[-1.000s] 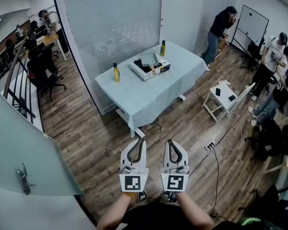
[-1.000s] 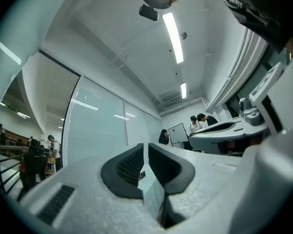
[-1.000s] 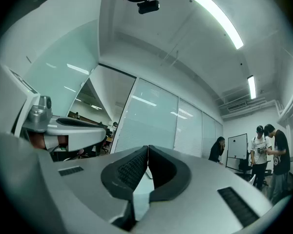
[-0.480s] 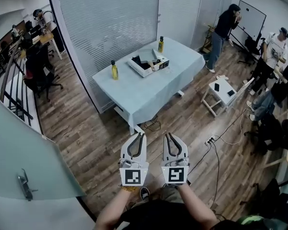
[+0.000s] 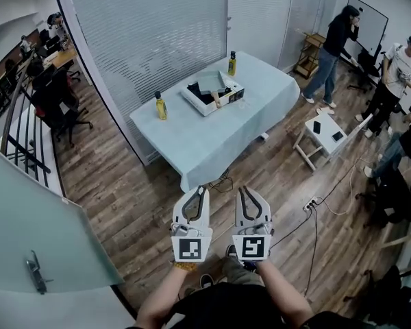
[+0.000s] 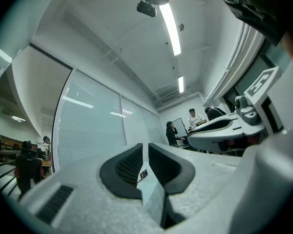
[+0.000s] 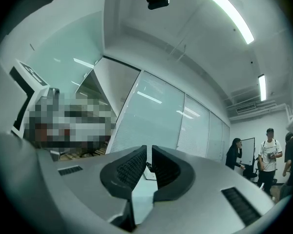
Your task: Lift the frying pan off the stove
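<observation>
A white stove unit [image 5: 209, 91] with a dark thing on it sits on the table with the pale blue cloth [image 5: 212, 136], far ahead in the head view. The frying pan itself is too small to make out clearly. My left gripper [image 5: 203, 192] and right gripper [image 5: 244, 192] are held side by side over the wooden floor, well short of the table, both shut and empty. In the left gripper view the left gripper [image 6: 145, 149] has its jaws together. The right gripper [image 7: 149, 151] looks the same in the right gripper view.
Two yellow bottles [image 5: 160, 105] [image 5: 231, 64] stand on the table. A white stool [image 5: 327, 134] and several people [image 5: 335, 46] are at the right. A power strip with cables [image 5: 309, 204] lies on the floor. A glass partition [image 5: 41, 218] is at the left.
Both grippers have moved forward together toward the table, which now sits a little nearer in the head view. Their jaws stay together.
</observation>
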A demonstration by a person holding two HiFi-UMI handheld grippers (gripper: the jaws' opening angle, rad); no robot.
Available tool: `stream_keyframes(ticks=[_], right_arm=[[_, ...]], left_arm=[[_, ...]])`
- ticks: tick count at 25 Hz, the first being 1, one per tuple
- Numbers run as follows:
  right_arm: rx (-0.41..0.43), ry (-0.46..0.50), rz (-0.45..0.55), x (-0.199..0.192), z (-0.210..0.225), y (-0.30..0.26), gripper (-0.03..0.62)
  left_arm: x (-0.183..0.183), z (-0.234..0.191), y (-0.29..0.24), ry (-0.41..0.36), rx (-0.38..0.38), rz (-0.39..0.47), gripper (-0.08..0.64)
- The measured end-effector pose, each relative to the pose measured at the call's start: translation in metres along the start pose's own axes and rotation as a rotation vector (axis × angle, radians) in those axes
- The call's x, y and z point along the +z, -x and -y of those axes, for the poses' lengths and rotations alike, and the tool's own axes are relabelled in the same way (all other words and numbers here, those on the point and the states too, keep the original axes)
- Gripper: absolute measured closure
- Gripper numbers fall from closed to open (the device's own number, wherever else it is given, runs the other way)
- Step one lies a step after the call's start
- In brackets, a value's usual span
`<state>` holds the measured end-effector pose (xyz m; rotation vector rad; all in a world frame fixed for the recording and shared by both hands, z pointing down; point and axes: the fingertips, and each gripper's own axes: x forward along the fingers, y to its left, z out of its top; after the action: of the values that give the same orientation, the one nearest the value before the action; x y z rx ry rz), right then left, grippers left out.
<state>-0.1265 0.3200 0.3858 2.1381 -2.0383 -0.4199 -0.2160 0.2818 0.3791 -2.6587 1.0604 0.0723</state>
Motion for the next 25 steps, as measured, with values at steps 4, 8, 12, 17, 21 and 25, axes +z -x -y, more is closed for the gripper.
stream_keyframes(ticks=[4, 8, 12, 17, 21, 25], right_arm=[[0.023, -0.020, -0.004, -0.018, 0.032, -0.025, 0.577], [0.051, -0.031, -0.020, -0.036, 0.065, -0.052, 0.577], [0.081, -0.040, -0.021, -0.052, 0.087, -0.075, 0.577], [0.100, -0.048, -0.037, -0.070, 0.103, -0.102, 0.577], [0.107, -0.053, -0.041, -0.083, 0.111, -0.126, 0.577], [0.100, -0.013, -0.050, -0.095, 0.122, -0.159, 0.577]], left_arm=[[-0.005, 0.008, -0.042, 0.001, 0.027, -0.018, 0.528], [-0.011, 0.014, -0.082, -0.009, 0.055, -0.031, 0.528], [-0.021, 0.019, -0.113, -0.002, 0.089, -0.048, 0.528], [-0.033, 0.019, -0.141, -0.017, 0.103, -0.076, 0.528], [-0.050, 0.009, -0.163, -0.006, 0.129, -0.098, 0.527], [-0.071, -0.003, -0.199, 0.027, 0.147, -0.082, 0.506]])
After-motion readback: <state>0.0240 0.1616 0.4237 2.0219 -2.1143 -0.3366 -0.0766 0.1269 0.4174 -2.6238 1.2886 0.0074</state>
